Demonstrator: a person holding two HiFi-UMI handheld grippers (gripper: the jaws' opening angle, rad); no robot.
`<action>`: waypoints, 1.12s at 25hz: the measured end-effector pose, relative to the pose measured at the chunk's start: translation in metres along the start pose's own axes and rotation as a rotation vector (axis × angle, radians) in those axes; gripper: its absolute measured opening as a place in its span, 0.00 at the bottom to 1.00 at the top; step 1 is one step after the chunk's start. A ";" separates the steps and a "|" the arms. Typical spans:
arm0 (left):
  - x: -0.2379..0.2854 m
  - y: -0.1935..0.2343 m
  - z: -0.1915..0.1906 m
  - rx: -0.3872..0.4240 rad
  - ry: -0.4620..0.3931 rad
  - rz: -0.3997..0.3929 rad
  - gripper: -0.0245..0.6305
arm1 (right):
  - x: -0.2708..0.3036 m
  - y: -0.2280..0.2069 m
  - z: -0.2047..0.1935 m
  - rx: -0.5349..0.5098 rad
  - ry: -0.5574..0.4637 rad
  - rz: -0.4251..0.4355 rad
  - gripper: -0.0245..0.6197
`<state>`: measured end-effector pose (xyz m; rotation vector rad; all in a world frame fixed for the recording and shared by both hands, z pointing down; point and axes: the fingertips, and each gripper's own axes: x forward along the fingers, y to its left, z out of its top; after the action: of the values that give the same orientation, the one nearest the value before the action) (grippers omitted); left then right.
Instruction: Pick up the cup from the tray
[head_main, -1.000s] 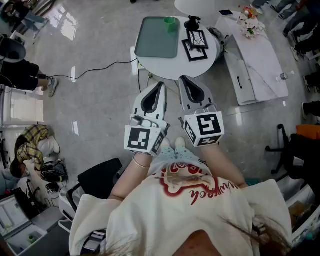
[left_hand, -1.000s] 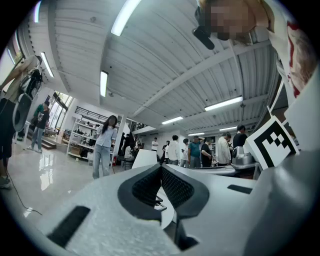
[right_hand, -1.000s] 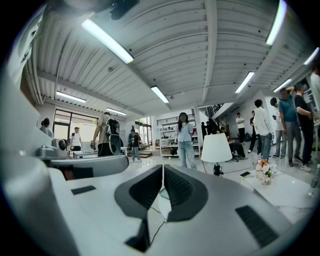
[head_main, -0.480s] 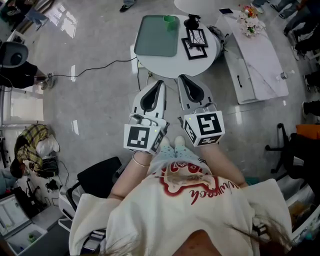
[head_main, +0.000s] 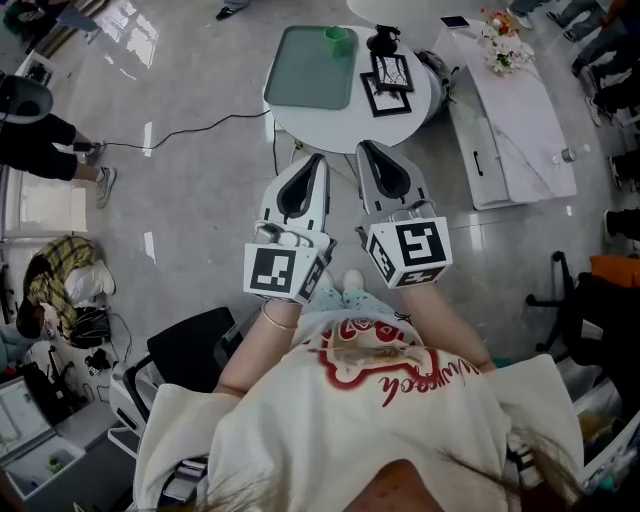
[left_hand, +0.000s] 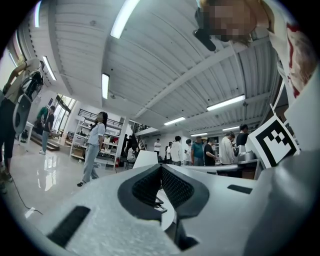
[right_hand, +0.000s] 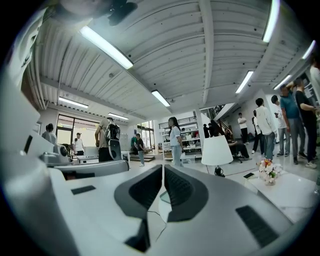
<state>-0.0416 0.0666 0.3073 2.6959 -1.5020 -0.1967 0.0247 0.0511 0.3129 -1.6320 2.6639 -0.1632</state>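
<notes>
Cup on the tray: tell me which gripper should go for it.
Left, narrowly. Both are shut and empty; the left gripper lines up with bare tray before the cup, the right gripper with the black frames.

We're wearing a cream tee (head_main: 370, 430) with a red print across the chest, plus a thin bracelet (head_main: 272, 322) on the left wrist. Our left tool (head_main: 319, 162) and right tool (head_main: 365, 150) are white shells with black pads, each with a black-and-white marker cube (head_main: 412, 255).

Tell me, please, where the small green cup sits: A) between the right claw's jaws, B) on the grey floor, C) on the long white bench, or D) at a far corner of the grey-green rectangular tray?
D: the small green cup stands at the far right corner of the grey-green rectangular tray on the round white table.
</notes>
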 end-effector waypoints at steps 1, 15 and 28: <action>0.001 -0.002 0.000 0.000 -0.002 0.006 0.06 | -0.001 -0.002 0.001 -0.003 -0.003 0.006 0.09; 0.039 0.026 -0.009 0.008 -0.015 0.062 0.06 | 0.044 -0.023 -0.008 -0.005 0.009 0.062 0.09; 0.138 0.109 -0.007 0.003 -0.009 0.027 0.06 | 0.161 -0.067 0.003 -0.007 0.000 0.004 0.09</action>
<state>-0.0614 -0.1081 0.3142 2.6792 -1.5421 -0.2062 0.0108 -0.1224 0.3228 -1.6291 2.6704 -0.1533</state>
